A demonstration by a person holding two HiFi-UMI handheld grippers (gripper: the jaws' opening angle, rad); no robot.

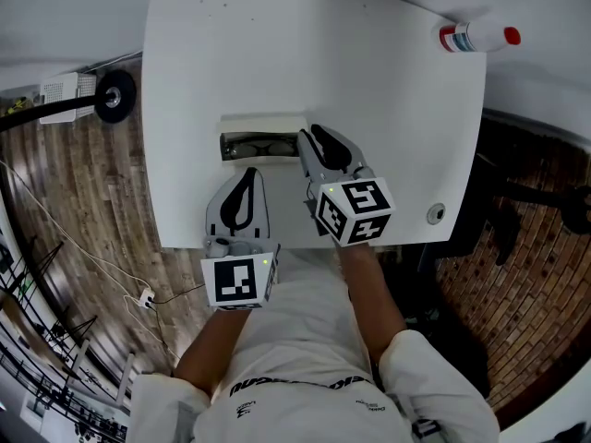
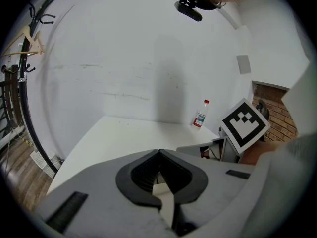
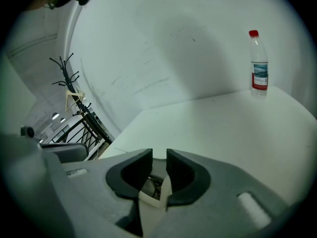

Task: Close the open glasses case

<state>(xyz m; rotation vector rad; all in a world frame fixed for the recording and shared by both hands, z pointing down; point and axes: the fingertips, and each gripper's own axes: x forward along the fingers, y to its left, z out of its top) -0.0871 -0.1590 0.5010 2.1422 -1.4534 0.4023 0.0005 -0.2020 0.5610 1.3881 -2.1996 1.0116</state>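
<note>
The glasses case (image 1: 263,125) lies open mid-frame on the tabletop (image 1: 388,109), left tongs (image 1: 248,173) clenched empty below it, right tongs (image 1: 310,137) slightly parted at its right end, closing not yet done

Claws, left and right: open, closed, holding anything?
Left claw: closed, tips touching, holding nothing.
Right claw: slightly open, holding nothing, by the glasses case.

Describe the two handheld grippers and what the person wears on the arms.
Both the left gripper and the right gripper are light grey plastic, with tapering tongs lined by black ribbed pads. Each carries a white cube printed with black square markers at its rear. No cables show on either. The person wears a white short-sleeved shirt, and the forearms are bare.
</note>
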